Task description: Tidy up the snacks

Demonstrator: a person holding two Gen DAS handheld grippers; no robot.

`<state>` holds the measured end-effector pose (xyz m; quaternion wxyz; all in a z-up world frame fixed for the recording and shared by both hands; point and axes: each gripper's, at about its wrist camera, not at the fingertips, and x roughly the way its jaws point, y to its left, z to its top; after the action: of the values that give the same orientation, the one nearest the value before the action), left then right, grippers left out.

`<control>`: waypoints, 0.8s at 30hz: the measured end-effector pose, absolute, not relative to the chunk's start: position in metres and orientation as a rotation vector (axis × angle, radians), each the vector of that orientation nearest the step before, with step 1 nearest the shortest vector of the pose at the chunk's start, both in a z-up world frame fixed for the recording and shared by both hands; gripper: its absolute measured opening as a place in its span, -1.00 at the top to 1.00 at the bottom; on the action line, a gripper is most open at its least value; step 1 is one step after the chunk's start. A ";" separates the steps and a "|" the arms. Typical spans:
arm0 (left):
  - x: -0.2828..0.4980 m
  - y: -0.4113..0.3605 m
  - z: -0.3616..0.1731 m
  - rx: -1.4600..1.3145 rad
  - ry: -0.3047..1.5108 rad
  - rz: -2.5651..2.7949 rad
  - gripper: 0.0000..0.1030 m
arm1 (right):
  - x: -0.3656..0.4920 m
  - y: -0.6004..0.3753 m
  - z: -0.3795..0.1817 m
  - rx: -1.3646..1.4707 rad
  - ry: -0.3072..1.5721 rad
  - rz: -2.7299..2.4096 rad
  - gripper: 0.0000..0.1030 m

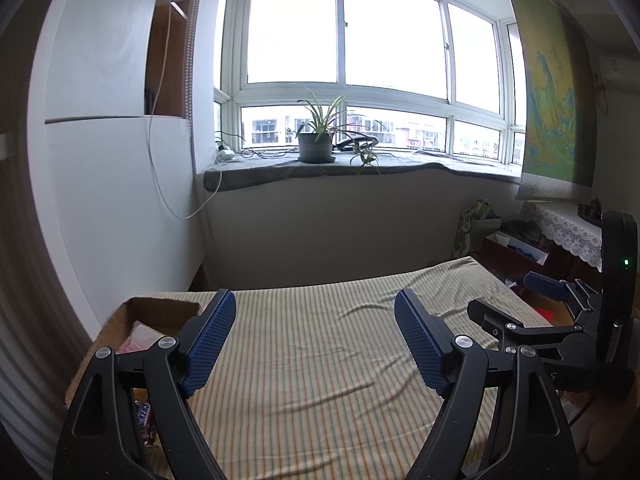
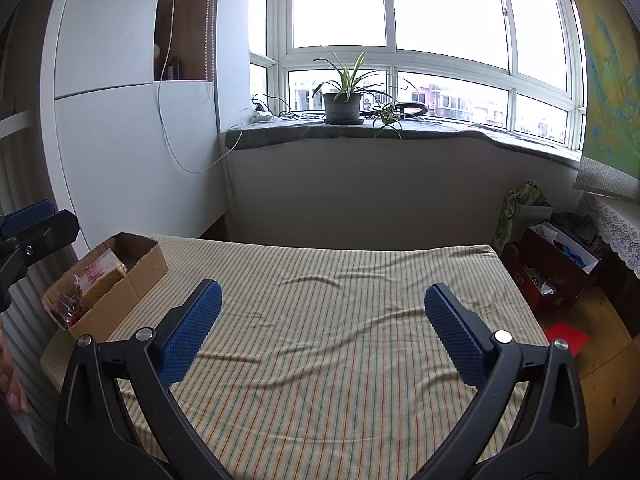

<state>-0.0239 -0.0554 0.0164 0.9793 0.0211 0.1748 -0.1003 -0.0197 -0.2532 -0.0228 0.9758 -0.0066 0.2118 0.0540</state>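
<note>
Both my left gripper (image 1: 314, 344) and right gripper (image 2: 324, 334) gape wide, empty. Snack packets (image 2: 94, 280) in the cardboard box (image 2: 132, 280) at the bed's (image 2: 340, 360) far-left corner look light, crinkly, slippery; I'd pinch one across its flat middle.

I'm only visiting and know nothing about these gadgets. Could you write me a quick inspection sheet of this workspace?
Surface: striped, wrinkled cloth over a table.
Job's things: brown cardboard box at the left edge, holding wrapped snack packets.
Clutter: nothing seen on the cloth.
Grippers: left gripper open, empty; right gripper open, empty.
Cables: white cord hanging down the cupboard; black wires on the sill.
Surroundings: grey potted plant, big window, bags on the floor.
</note>
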 end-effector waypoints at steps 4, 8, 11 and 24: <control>-0.024 -0.056 0.016 0.042 0.352 -0.201 -0.59 | -0.020 -0.254 -0.023 -0.014 0.427 0.111 -1.00; -0.025 -0.056 0.017 0.044 0.352 -0.201 -0.59 | -0.020 -0.253 -0.023 -0.015 0.426 0.111 -1.00; -0.026 -0.056 0.017 0.045 0.350 -0.202 -0.59 | -0.021 -0.253 -0.023 -0.014 0.424 0.109 -1.00; -0.027 -0.055 0.018 0.047 0.345 -0.202 -0.59 | -0.022 -0.251 -0.020 -0.015 0.419 0.111 -1.00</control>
<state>-0.0271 -0.0552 0.0177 0.9798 0.0234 0.1712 -0.1005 -0.0221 -0.2513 -0.0196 0.9766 -0.0074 0.2079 0.0552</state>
